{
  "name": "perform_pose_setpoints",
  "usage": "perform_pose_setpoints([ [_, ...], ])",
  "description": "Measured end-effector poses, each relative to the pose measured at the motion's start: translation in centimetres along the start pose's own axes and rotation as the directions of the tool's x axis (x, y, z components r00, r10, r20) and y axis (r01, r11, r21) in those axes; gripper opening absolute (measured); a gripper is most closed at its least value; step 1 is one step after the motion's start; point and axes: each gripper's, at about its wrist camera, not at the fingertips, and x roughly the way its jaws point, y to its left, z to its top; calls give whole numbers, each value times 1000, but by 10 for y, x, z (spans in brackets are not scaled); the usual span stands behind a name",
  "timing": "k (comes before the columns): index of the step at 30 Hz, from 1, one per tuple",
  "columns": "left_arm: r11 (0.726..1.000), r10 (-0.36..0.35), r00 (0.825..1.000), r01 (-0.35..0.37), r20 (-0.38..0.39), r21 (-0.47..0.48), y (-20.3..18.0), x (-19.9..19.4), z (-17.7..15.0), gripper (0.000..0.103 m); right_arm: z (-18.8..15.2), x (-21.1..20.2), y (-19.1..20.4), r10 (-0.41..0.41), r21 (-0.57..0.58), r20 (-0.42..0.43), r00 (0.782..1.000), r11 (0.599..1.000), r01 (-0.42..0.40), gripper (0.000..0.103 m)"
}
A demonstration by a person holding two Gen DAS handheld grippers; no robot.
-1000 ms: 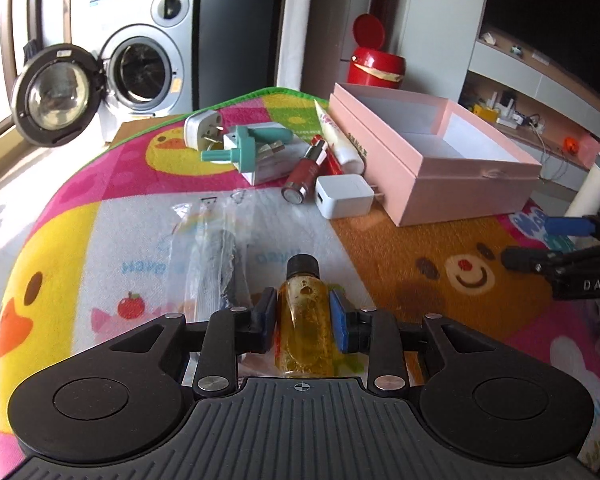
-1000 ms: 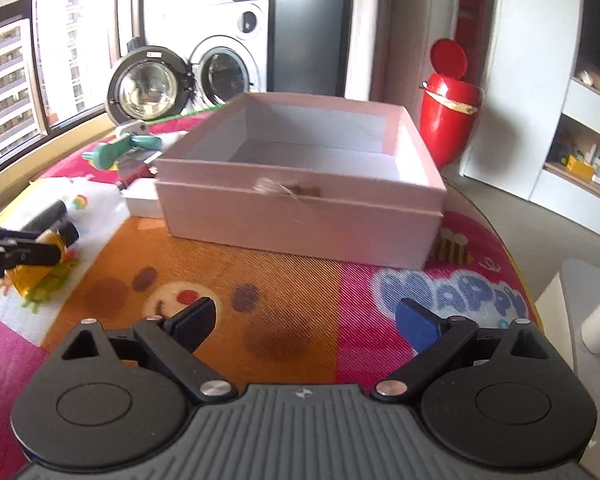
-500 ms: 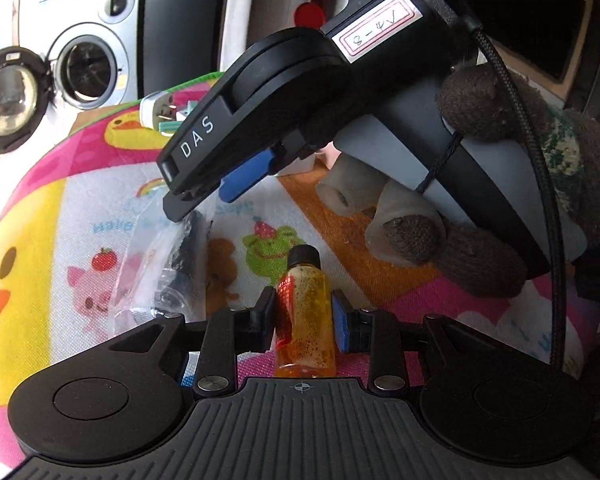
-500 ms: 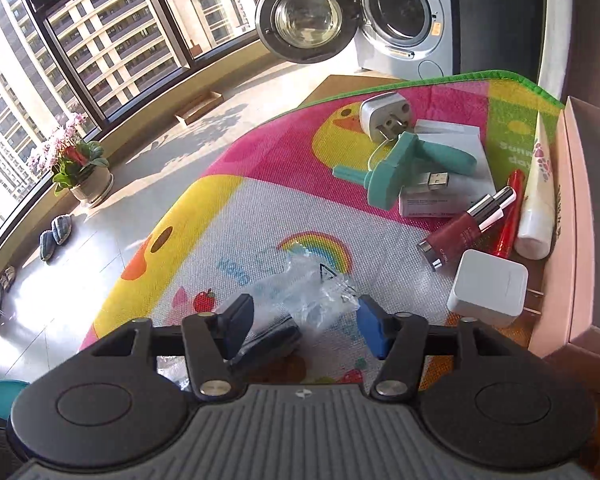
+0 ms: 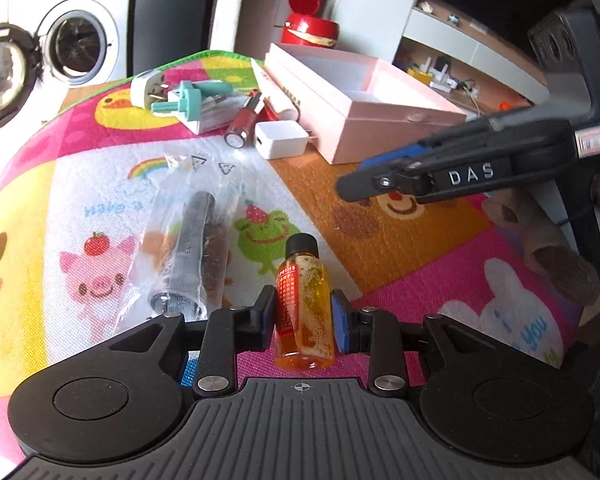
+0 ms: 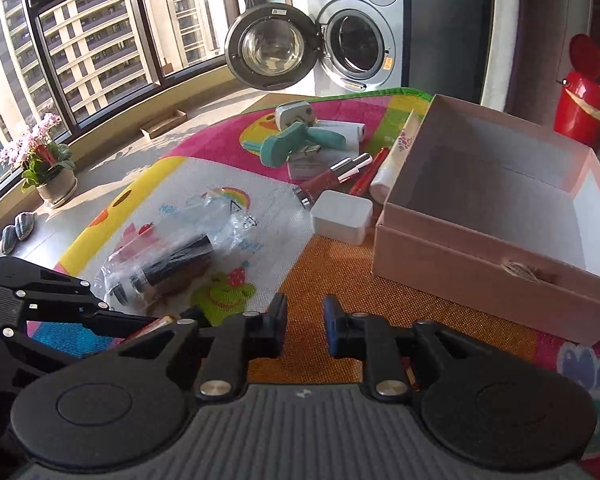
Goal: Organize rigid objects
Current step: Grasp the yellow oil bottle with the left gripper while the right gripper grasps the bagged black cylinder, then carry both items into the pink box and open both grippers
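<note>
My left gripper [image 5: 303, 316] is shut on a small orange bottle [image 5: 305, 304] with a black cap, held above the colourful mat. My right gripper [image 6: 304, 330] is nearly closed with a narrow gap and holds nothing; it also shows in the left wrist view [image 5: 380, 178] at the right. An open, empty pink box [image 6: 496, 216] stands on the mat's right side and shows in the left wrist view [image 5: 356, 100] too. A dark tube in a clear plastic bag [image 5: 192, 252] lies on the mat left of the bottle, also in the right wrist view [image 6: 180, 260].
Beside the box lie a white charger cube [image 6: 342, 216], a red lipstick bottle [image 6: 332, 178], a cream tube [image 6: 396, 152], a teal tool [image 6: 296, 142] and a white plug adapter [image 6: 294, 114]. A washing machine [image 6: 356, 40] with its door open stands beyond the mat.
My right gripper has swung from over the bagged tube to the right and narrowed its jaws. My left gripper still holds the orange bottle.
</note>
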Motion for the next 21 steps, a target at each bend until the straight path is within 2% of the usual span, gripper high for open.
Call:
perform_pose_setpoints([
  [2,991,-9,999,14,-37,132,-12,2,0,33,11,3,13,98,-38,24,995,995,-97,87],
  [3,978,-10,999,21,-53,208,-20,1,-3,33,17,7,22,153,-79,31,988,985,-150,89],
  [4,952,-7,998,27,-68,304,-27,-1,-8,33,23,13,32,188,-120,19,982,976,-184,89],
  [5,935,-10,997,38,-81,352,-28,-4,-11,33,27,19,39,204,-149,7,979,968,-201,89],
  [6,930,-17,995,53,-101,365,-27,-6,-11,33,32,30,50,225,-184,-9,974,957,-223,89],
  [9,942,-60,986,108,-157,319,-14,-13,-12,33,34,49,75,257,-303,-52,965,917,-260,89],
  [11,948,-76,986,118,-151,296,-7,-14,-14,33,32,60,92,222,-411,-50,974,884,-223,90],
  [13,955,-83,987,118,-137,274,-8,-18,-19,33,32,72,102,187,-454,-60,980,869,-194,93],
  [15,957,-81,988,115,-133,267,-7,-18,-20,33,35,82,101,193,-428,-87,977,879,-212,97],
  [17,962,-84,988,114,-130,246,-6,-16,-19,33,39,88,93,214,-373,-93,972,898,-233,97],
  [19,972,-90,989,114,-120,206,-3,-15,-17,33,39,85,81,232,-322,-83,969,914,-246,91],
  [21,984,-92,991,105,-97,145,2,-15,-14,33,35,75,74,217,-282,-82,973,931,-231,91],
])
